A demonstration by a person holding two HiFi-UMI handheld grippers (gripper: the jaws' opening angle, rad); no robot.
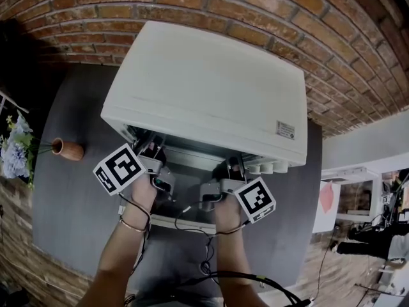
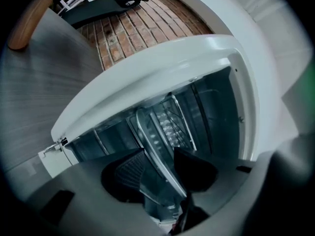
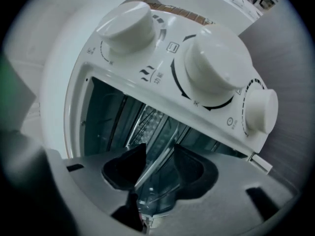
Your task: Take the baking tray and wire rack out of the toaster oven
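The white toaster oven (image 1: 204, 88) stands with its front open. Inside, the baking tray (image 2: 151, 140) shows as a thin metal rim running out toward me, and the wire rack (image 2: 173, 126) sits deeper in. My left gripper (image 2: 160, 166) is at the left of the opening (image 1: 153, 149), jaws open with the rim passing between them. At the right of the opening (image 1: 233, 168), my right gripper (image 3: 160, 163) also straddles the tray's rim (image 3: 162, 155). Its jaws stand apart, so it is open too. The rack (image 3: 147, 119) shows behind.
The lowered door's handle (image 1: 182, 222) lies under my wrists. Three white knobs (image 3: 214, 65) line the oven's right side. A small vase (image 1: 67, 149) and flowers (image 1: 16, 149) sit left on the dark table (image 1: 70, 203). A brick wall (image 1: 192, 5) runs behind.
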